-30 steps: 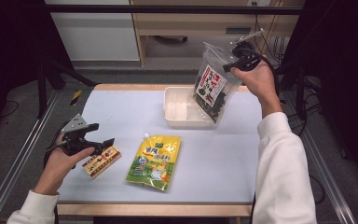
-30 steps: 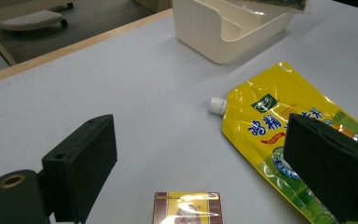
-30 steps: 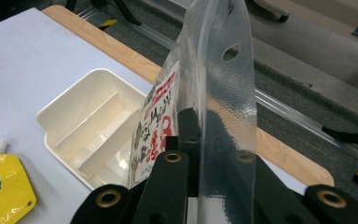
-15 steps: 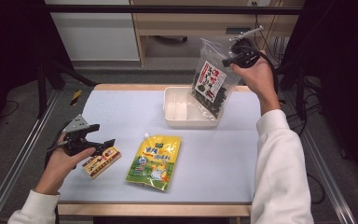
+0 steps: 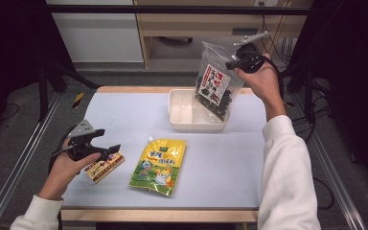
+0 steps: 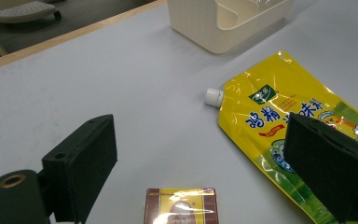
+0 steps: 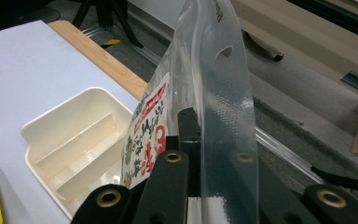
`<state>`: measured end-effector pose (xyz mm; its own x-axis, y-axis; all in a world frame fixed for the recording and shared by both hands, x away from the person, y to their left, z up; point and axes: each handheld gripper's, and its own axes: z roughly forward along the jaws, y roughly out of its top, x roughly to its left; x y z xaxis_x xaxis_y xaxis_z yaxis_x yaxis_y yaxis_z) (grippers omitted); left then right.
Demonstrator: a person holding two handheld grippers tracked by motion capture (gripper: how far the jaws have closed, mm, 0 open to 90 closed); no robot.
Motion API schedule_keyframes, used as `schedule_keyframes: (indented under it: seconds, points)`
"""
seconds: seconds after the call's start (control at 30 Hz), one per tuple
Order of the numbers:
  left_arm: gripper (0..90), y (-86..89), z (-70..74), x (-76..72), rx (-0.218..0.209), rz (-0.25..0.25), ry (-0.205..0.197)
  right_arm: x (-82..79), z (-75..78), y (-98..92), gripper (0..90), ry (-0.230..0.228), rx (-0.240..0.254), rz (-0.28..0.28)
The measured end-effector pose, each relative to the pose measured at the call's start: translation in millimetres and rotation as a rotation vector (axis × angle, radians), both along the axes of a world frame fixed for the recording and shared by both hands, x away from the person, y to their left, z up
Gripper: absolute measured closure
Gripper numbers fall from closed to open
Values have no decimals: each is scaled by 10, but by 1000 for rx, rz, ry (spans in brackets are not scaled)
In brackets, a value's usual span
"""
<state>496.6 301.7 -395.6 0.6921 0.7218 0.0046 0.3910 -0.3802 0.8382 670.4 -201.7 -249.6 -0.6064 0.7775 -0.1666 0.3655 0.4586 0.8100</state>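
Observation:
A clear bag [image 5: 214, 86] of dark pieces with a white and red label hangs over the right end of a cream bin [image 5: 175, 112]. My right gripper [image 5: 235, 61] is shut on its top edge. In the right gripper view the jaws [image 7: 200, 140] pinch the bag's clear seal strip [image 7: 214, 79] above the divided bin [image 7: 60, 140]. A yellow spout pouch [image 5: 159, 165] lies flat near the table's front. My left gripper [image 5: 109, 141] rests open at the front left, just above a small brown and yellow packet [image 5: 106, 166]. That packet [image 6: 181, 207] lies between and below the open jaws [image 6: 200, 154].
The bin [image 6: 214, 32] stands at the back middle of the white table [image 5: 124, 115], which has a wooden edge. The yellow pouch [image 6: 270, 107] lies right of the left gripper, its white cap toward the bin. Metal rails run along both sides of the table.
The right hand has shifted slightly and the bag hangs a little straighter over the bin. The left hand and the things on the table have stayed still.

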Motion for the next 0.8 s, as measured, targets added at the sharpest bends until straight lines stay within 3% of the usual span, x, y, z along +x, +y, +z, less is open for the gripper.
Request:
schedule_keyframes:
  seconds: [0.2,0.5,0.8]
  points:
    - [93,-9,-7,0,5,-3,5,30,-15,-14,891,42,11,-25]
    - [93,-14,-27,3,9,-6,10,58,-272,-36,890,111,31,-41]
    - [93,-27,-34,0,11,-4,12,16,-336,-114,875,122,58,-40]
